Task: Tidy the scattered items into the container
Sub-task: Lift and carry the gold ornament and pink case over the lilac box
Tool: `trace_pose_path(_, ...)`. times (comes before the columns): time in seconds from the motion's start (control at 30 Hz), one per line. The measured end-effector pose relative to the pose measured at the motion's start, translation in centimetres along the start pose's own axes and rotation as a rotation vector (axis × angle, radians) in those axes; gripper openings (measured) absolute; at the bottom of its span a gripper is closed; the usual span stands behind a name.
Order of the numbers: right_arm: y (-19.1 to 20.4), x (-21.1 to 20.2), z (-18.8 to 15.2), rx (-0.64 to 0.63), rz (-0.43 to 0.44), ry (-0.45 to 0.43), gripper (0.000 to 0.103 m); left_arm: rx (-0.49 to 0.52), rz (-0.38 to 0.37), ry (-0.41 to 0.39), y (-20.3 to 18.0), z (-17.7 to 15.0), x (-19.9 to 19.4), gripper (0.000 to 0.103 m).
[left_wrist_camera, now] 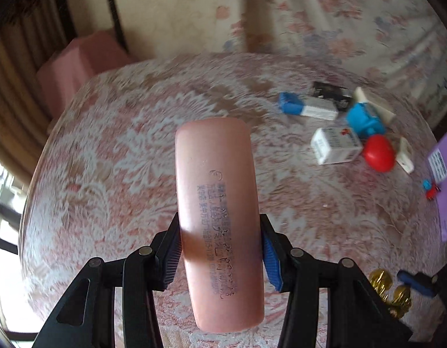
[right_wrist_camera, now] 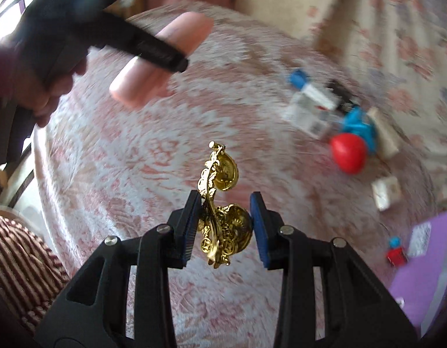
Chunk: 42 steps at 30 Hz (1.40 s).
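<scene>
The left gripper (left_wrist_camera: 220, 249) clamped a smooth, rounded pink case (left_wrist_camera: 219, 220); the right gripper (right_wrist_camera: 225, 226) pinched an ornate, seemingly metallic gold ornament (right_wrist_camera: 222, 203) above the table's (right_wrist_camera: 136, 159) lace-patterned cloth.

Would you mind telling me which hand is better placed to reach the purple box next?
Probably the right tool, holding the gold ornament: the purple box lies at its lower right, nearer than in the left view.

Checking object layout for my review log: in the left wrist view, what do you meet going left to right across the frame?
pink stool → pink case held by the left gripper → blue-capped white box → red ball → purple box
</scene>
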State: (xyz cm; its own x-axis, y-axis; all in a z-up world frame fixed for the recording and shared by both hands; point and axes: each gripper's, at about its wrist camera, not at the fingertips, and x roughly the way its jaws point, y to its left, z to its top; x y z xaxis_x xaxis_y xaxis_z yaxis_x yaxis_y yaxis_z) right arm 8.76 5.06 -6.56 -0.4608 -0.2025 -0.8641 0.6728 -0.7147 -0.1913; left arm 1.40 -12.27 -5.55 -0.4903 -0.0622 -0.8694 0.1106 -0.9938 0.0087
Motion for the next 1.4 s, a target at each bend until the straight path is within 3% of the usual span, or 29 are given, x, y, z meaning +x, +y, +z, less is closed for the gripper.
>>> trace_pose_path(0.3,-4.8,-4.8,-1.2,0.159,-0.167,-0.033,0.038,0.161,-0.116,-0.093,-4.9,0.5,-4.4,0.049)
trace_pose_path(0.5,-7.8,-7.1,-2.8,0.235,-0.224,-0.057,0.038,0.247,-0.157,-0.134,-9.1,0.5,-6.1,0.049)
trace_pose_path(0.73,-12.5,-9.9,-5.0,0.285,-0.259,-0.096,0.038,0.344,-0.175,-0.178,-14.8,-0.2,-9.0,0.049)
trace_pose_path(1.0,-19.4,-12.7,-8.7,0.316,-0.254,-0.125,0.038,0.367,-0.177,-0.190,-22.0,-0.7,-11.8,0.049)
trace_pose_path(1.4,-29.2,-14.5,-15.1,0.335,-0.265,-0.146,0.038,0.423,-0.234,-0.211,-36.1,-1.7,-13.3,0.049)
